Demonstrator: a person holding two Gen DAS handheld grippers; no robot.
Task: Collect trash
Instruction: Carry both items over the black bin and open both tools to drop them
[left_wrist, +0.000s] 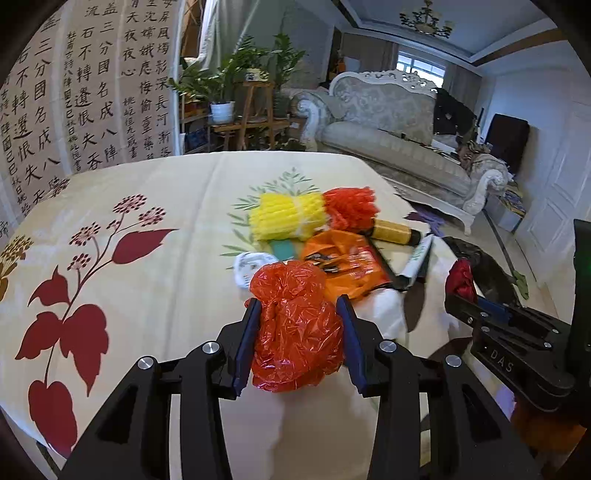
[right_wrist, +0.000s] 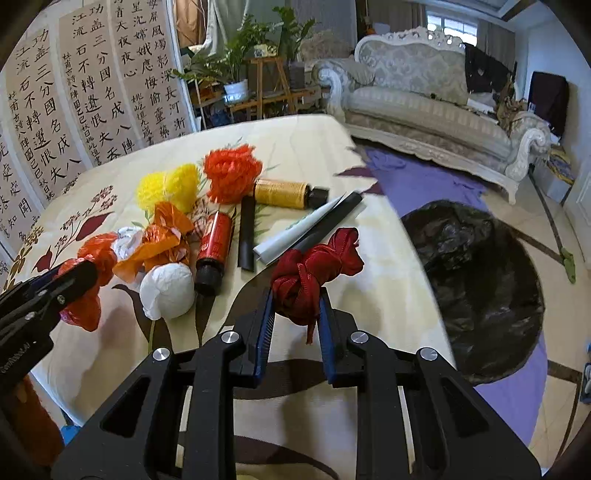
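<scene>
On right gripper (left_wrist: 456, 295) body: "DAS" | wall screen (left_wrist: 55, 110): Chinese calligraphy

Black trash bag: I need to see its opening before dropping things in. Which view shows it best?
The right wrist view: the black trash bag lies open on the floor there. The left wrist view shows only a sliver behind the right gripper.

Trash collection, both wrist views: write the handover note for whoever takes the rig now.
Left hand-held gripper: shut on crumpled red plastic bag.
Right hand-held gripper: shut on knotted dark red ribbon.
Black trash bag lies open on the floor beside the table.
Done: two pieces picked up, neither dropped in yet.
Left: bin both, then the white wad, orange wrapper, red tube and the rest.
</scene>
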